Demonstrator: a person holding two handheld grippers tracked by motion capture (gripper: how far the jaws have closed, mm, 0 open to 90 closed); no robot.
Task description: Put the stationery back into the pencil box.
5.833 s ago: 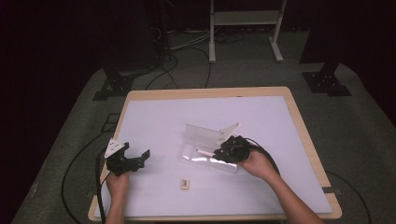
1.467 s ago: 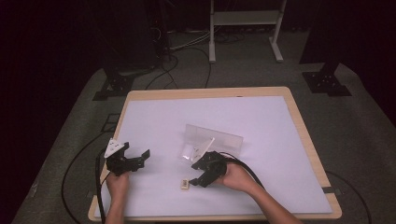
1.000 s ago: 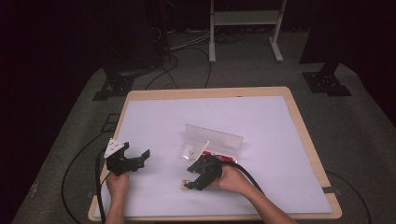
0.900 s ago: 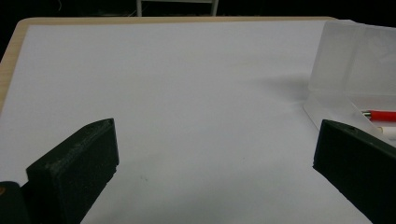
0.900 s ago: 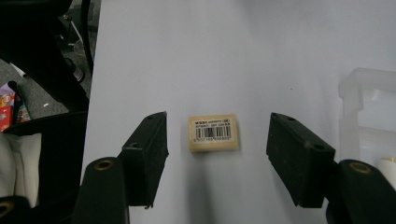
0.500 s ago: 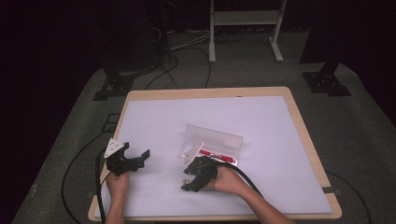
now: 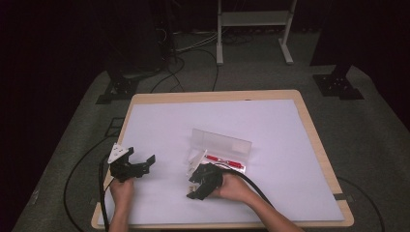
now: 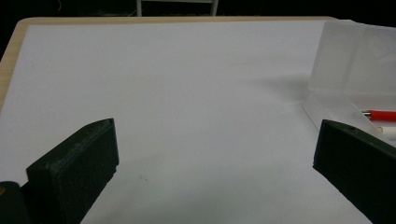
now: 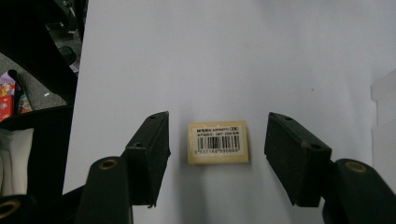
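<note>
A small cream eraser (image 9: 218, 142) with a barcode label lies flat on the white table (image 7: 193, 116). My right gripper (image 9: 217, 119) hangs over it with one jaw on each side. The jaws have just been closing a little, and gaps still show between pads and eraser. In the high view the right gripper (image 7: 192, 187) sits near the front middle. Behind it is an open clear plastic case (image 7: 222, 142) with a red pen (image 7: 225, 161) inside. My left gripper (image 7: 147, 164) rests open at the front left with nothing between its jaws (image 8: 217, 135); the case (image 8: 355, 60) and pen (image 8: 380, 115) lie to its right.
The wooden table rim (image 7: 309, 121) frames the white top. Black cables (image 7: 92, 164) trail off the left side onto the grey floor. A metal stand (image 7: 251, 19) and dark equipment bases stand beyond the far edge.
My right gripper has moved from the case toward the front left and come down around the eraser. The red pen now shows in the case. The left gripper has stayed put.
</note>
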